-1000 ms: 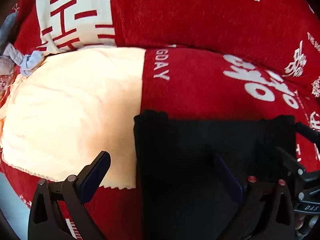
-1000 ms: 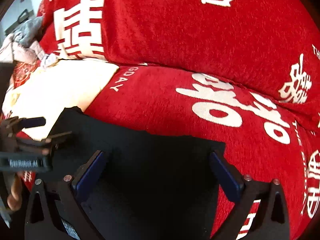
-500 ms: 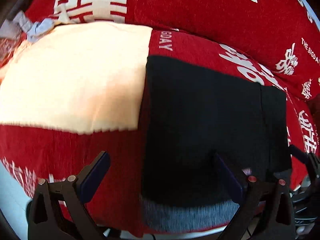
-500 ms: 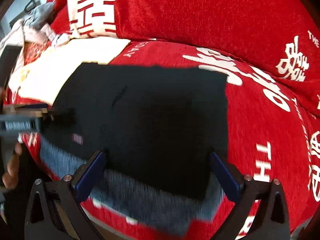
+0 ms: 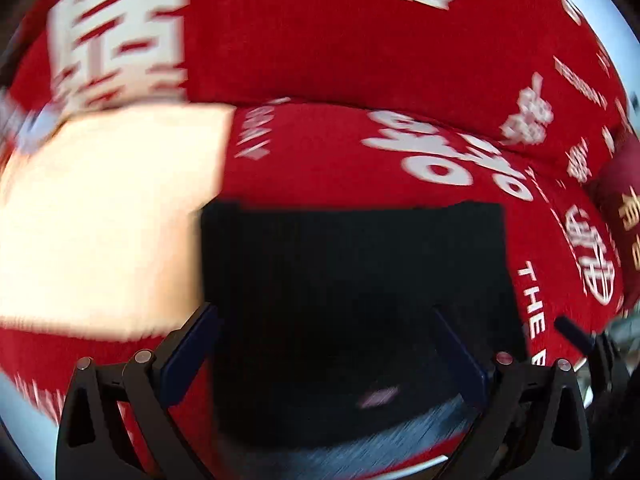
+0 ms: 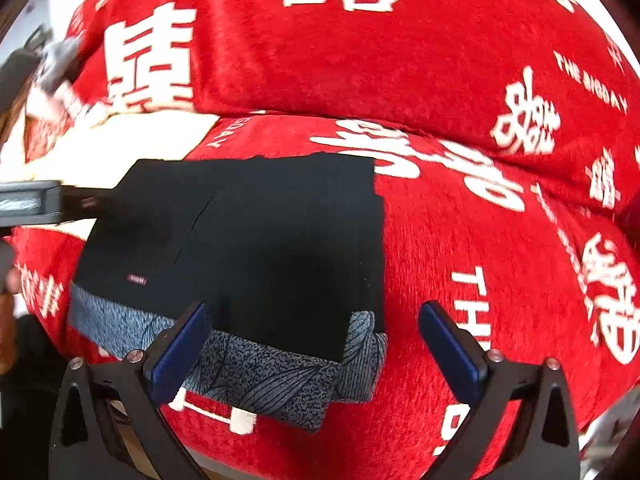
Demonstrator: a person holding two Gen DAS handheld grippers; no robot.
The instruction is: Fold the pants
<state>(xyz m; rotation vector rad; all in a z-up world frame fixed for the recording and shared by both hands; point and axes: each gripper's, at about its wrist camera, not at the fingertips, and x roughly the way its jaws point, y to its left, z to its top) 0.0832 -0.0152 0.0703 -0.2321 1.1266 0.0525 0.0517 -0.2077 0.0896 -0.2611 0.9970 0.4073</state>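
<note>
The black pants (image 6: 260, 248) lie folded into a rectangle on the red sofa seat, with a grey patterned waistband (image 6: 280, 380) hanging at the front edge. They also show in the left wrist view (image 5: 352, 292), blurred. My right gripper (image 6: 316, 348) is open and empty, just above the pants' near right corner. My left gripper (image 5: 328, 352) is open and empty over the near edge of the pants; it also shows in the right wrist view (image 6: 60, 204) by the pants' left edge.
A cream cloth (image 5: 100, 216) lies on the seat left of the pants. The red sofa backrest (image 6: 360, 60) with white characters rises behind. A dark red cushion (image 5: 624, 208) sits at the far right. Grey clothing (image 6: 56, 64) lies at the far left.
Both grippers have drawn back from the pants, which now lie flat on the seat. The left view has swung right and is blurred with motion.
</note>
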